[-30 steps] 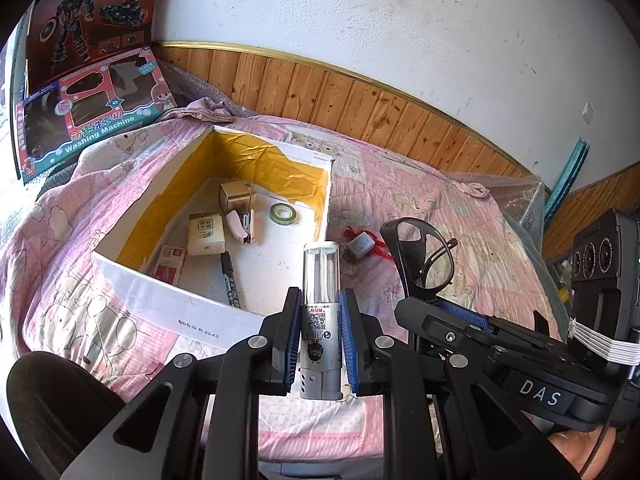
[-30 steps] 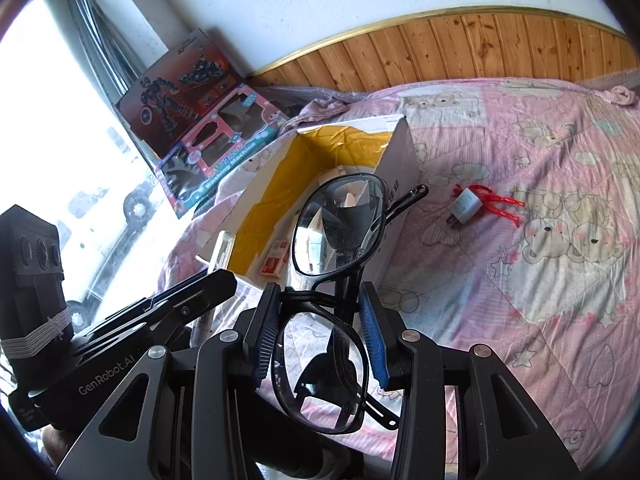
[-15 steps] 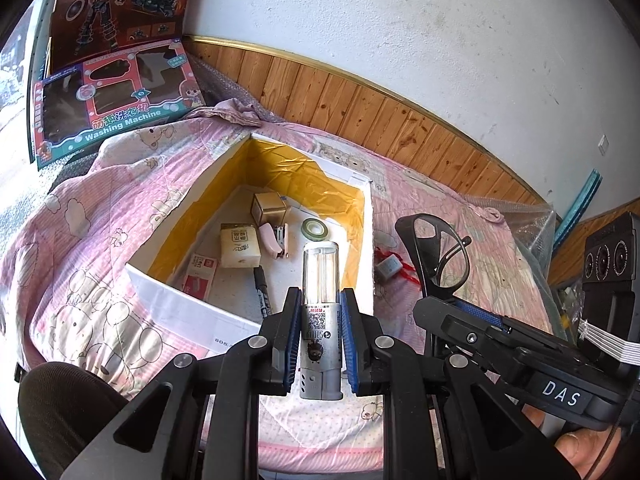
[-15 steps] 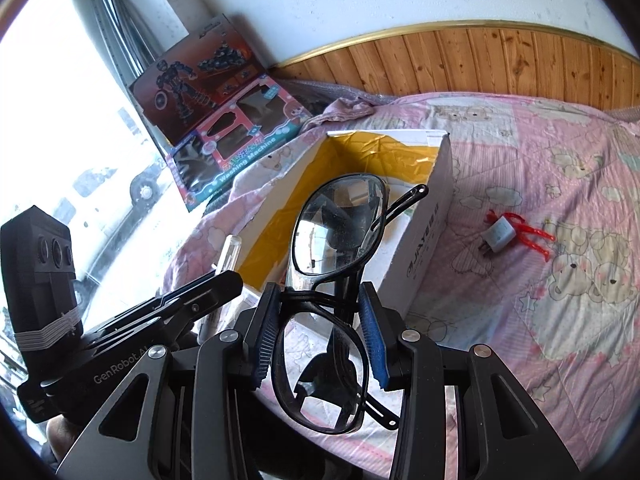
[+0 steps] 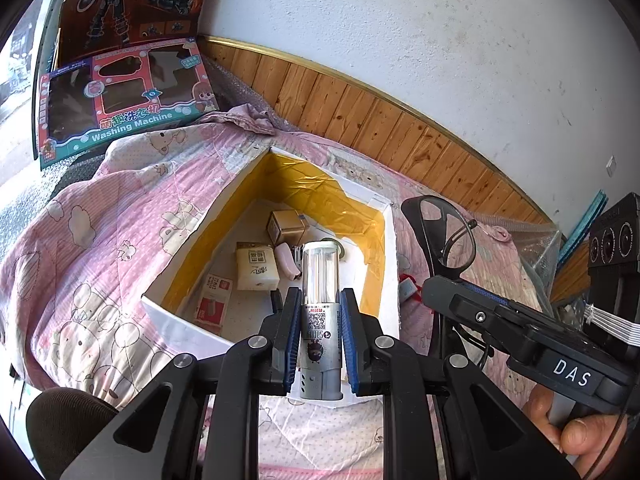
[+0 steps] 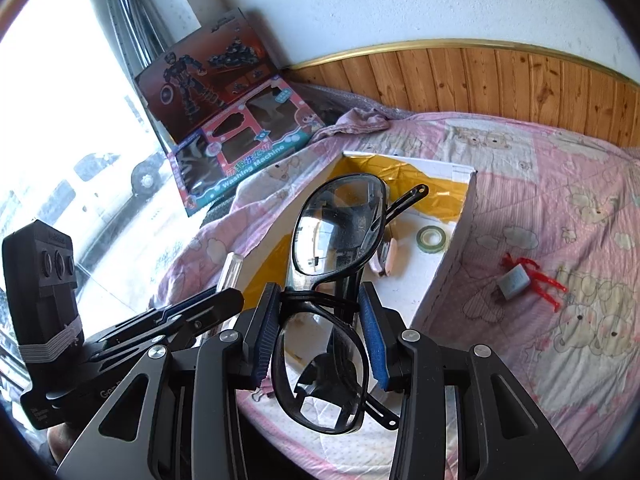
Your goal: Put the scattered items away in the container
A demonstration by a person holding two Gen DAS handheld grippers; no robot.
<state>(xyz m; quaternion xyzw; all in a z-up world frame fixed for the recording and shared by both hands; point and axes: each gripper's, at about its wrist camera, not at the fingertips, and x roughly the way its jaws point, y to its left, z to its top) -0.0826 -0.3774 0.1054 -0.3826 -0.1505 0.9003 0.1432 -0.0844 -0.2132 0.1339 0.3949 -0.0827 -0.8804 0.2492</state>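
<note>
My left gripper [image 5: 319,334] is shut on a grey lighter [image 5: 321,308] with a clear top, held upright above the near edge of the white box [image 5: 182,326] with yellow-taped inner walls. My right gripper [image 6: 318,334] is shut on black-framed glasses [image 6: 338,236], hovering over the box's [image 6: 448,264] near right part. Inside the box lie a brown carton [image 5: 286,226], a white packet [image 5: 256,266], a red-and-white card [image 5: 214,300], a pink stapler [image 5: 288,260] and a tape roll [image 6: 432,238]. A grey charger with a red tie [image 6: 516,280] lies on the quilt right of the box.
The box rests on a pink cartoon quilt [image 5: 100,264] over a bed. Two toy boxes [image 5: 120,92] lean against the wall at the back left. Wooden panelling [image 5: 400,132] runs behind the bed. A hand [image 5: 576,428] holds the right gripper's handle. A bright window [image 6: 60,140] is at the left.
Both grippers have moved closer over the box while still holding the lighter and the glasses. The box now looks larger and more central in both views.
</note>
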